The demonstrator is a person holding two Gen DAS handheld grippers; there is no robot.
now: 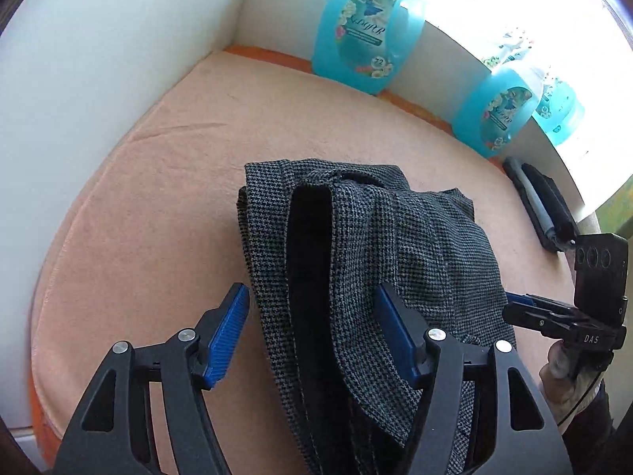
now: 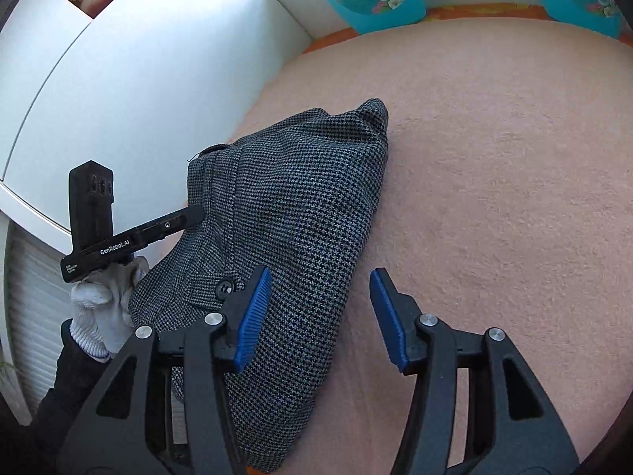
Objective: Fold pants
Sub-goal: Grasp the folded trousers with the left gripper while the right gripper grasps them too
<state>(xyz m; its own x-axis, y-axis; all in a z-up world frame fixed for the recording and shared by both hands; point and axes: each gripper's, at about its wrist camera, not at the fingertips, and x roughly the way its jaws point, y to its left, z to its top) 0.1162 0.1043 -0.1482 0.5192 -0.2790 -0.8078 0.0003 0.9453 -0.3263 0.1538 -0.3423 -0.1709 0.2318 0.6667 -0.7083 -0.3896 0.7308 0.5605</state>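
The pants (image 1: 372, 245) lay bunched mid-cushion (image 1: 166, 182), away from its edges, while the left gripper (image 1: 312, 336) and right gripper (image 2: 320, 316) straddled them, jaws spread, apparently ready to pinch another fold.

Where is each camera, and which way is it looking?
Left wrist: sits on the left gripper, looks along its open fingers at the pants; right gripper shows at the side.
Right wrist: sits on the right gripper, open, looks over the pants and towel; left gripper and gloved hand show.
Shared: pants, towel, blue bottles.
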